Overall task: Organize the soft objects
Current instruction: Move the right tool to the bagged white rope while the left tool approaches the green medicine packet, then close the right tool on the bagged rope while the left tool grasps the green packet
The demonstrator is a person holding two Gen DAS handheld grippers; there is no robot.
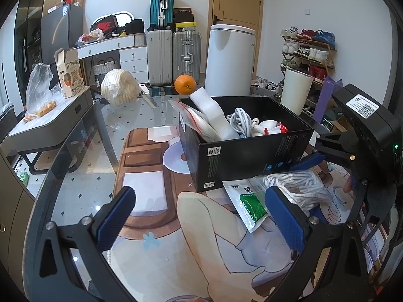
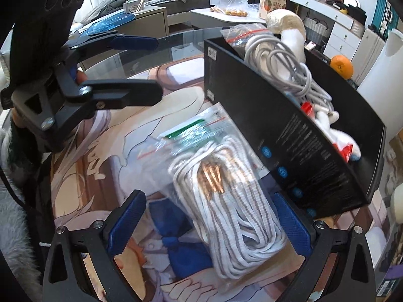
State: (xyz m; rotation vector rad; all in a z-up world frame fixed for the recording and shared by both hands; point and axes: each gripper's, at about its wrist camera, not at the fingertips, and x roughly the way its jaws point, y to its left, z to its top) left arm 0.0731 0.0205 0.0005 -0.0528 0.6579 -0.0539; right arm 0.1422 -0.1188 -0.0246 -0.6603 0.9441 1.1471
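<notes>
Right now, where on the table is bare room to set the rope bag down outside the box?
Bare mat left of the black box, running to the glass table edge. More bare glass between box and wrapped cabbage. Crowded: in front of the box, where the green-white packet and rope bag lie; box interior is full.

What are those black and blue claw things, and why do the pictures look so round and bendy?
They are tongs that a person holds, one in each hand. Each has a tiny wide-eyed camera looking along its fingers, which bends the picture. One picture is from the left tongs, the other from the right tongs. Both are open and hold nothing. On the picture mat stands a black box with grey cable and white foam inside. Beside the box lies a clear bag of white cord, between the right tongs' fingers, partly covering a green packet. Farther off sits an orange.
</notes>
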